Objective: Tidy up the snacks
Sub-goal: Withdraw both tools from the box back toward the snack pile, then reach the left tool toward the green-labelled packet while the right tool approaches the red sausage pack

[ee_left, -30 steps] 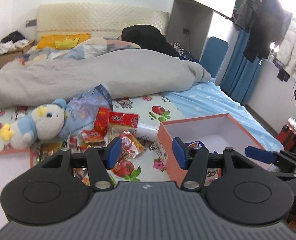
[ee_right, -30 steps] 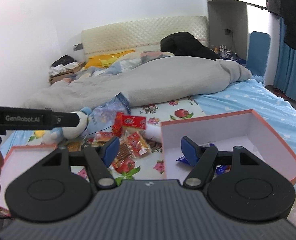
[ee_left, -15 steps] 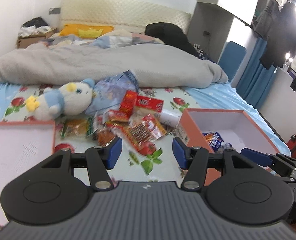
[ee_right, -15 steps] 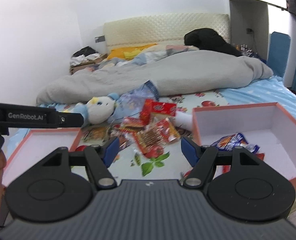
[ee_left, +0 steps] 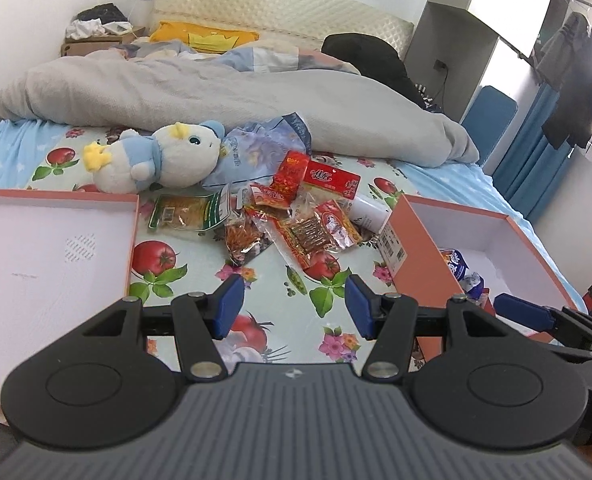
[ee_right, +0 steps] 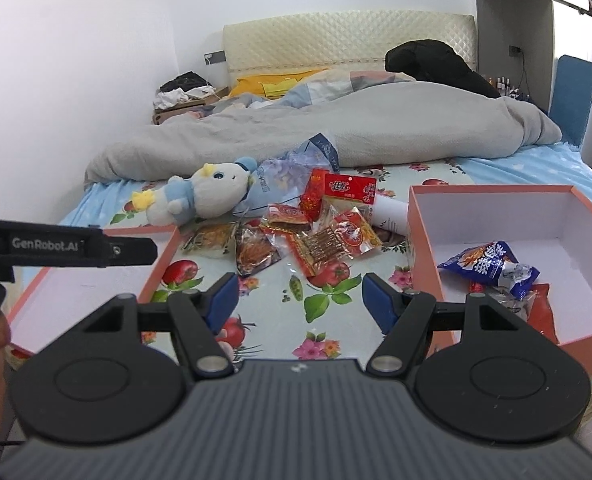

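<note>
Since these snack packets point(ee_left: 308, 232) look light, crinkly and slippery, I'd pinch one by its sealed edge; my left claw point(ee_left: 291, 306) and right claw point(ee_right: 300, 300) hang wide, empty.

"GenRobot.AI" in white on black bar of left gripper point(ee_right: 63, 246), right-wrist view; red snack packet w/ white panel point(ee_right: 350, 189): large Chinese chars, unreadable; barcode label on side of orange cardboard box point(ee_left: 392, 246), digits too small.
</note>
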A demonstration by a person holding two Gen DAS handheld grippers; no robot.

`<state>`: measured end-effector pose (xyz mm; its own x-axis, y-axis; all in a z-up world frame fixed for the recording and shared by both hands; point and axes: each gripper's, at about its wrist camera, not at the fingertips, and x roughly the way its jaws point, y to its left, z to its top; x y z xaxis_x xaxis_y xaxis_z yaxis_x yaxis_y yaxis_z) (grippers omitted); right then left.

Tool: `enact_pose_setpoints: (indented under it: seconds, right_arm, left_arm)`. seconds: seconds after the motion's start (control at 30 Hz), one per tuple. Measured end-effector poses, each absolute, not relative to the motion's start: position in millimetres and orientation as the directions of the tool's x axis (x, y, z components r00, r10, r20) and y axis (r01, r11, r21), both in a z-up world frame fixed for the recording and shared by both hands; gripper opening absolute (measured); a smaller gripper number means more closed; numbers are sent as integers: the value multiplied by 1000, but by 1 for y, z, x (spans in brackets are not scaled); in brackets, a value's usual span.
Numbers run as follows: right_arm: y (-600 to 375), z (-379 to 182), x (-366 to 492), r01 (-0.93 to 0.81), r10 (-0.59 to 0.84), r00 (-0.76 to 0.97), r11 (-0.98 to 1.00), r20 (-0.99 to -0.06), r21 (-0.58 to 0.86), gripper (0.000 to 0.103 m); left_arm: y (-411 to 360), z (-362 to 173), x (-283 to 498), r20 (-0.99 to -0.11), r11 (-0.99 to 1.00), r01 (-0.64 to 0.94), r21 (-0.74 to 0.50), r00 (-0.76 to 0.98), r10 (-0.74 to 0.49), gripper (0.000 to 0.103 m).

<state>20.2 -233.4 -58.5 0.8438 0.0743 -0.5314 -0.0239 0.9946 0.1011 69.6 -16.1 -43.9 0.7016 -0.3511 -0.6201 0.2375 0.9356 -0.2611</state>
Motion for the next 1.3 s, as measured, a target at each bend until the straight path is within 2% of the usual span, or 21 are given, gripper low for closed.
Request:
enact_pose_setpoints:
  seconds: [0.4, 0.73, 0.83, 1.0, 1.3]
  right_arm:
    - [-230, -76, 43, -18, 63, 822, 996, -565, 85, 70]
    - [-224, -102, 90, -50, 72, 801, 997, -594, 55, 70]
    - [-221, -113, 105, -61, 72, 787, 997, -613, 39, 70]
    - [-215, -131, 133, -91, 80, 760, 996, -645, 15, 70]
    - [-222, -163, 191, -45, 78, 736, 997, -673, 66, 70]
  left_arm:
    - [-12, -80, 109, -648, 930, 216, -299, 670, -364, 62]
    - [5, -113, 158, -687, 944, 150, -295, 653, -318, 62]
    - [8, -122, 173, -696, 946, 139, -294, 647, -311, 67]
    - [13, -140, 200, -716, 947, 113, -302, 629, -303, 68]
    - [8, -171, 254, -740, 953, 93, -288, 610, -283, 72]
